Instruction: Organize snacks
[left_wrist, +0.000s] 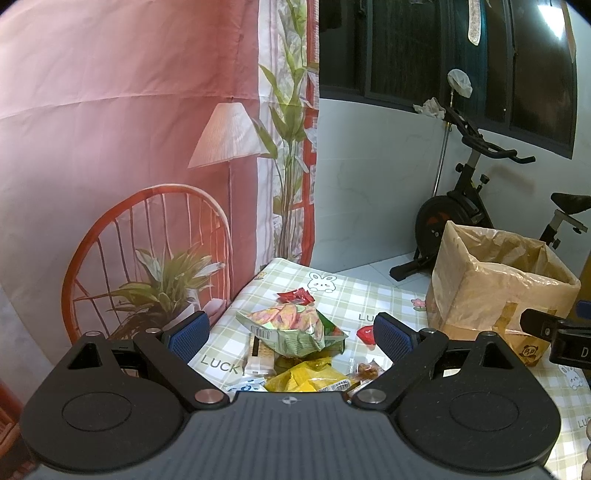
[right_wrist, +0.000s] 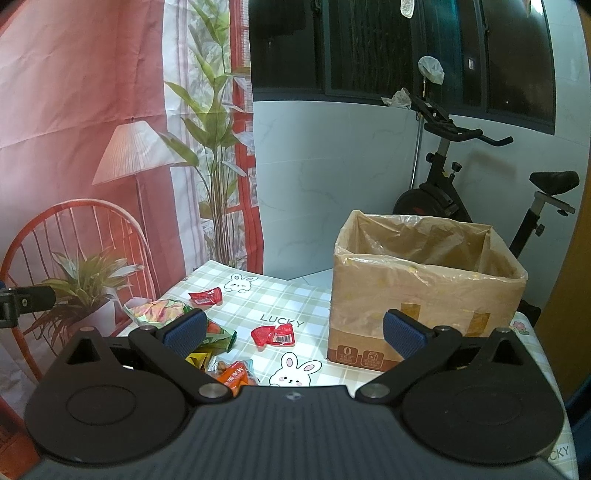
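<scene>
Checked tablecloth (right_wrist: 258, 306), plastic-lined cardboard box (right_wrist: 424, 295), interior unseen

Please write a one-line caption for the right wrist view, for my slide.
Open right gripper above a checked tablecloth, with scattered snack packets at left and a plastic-lined cardboard box at right.

A pink printed backdrop cloth (left_wrist: 122, 110) fills the nine to eleven o'clock side, showing a lamp, a red chair and potted plants. At twelve o'clock a dark window (right_wrist: 399, 48) sits above a pale tiled wall (right_wrist: 332, 177). An exercise bike (left_wrist: 469, 199) stands at two o'clock on a light floor. The table wears a green checked cloth (right_wrist: 258, 299) with rabbits and "LUCKY".
</scene>
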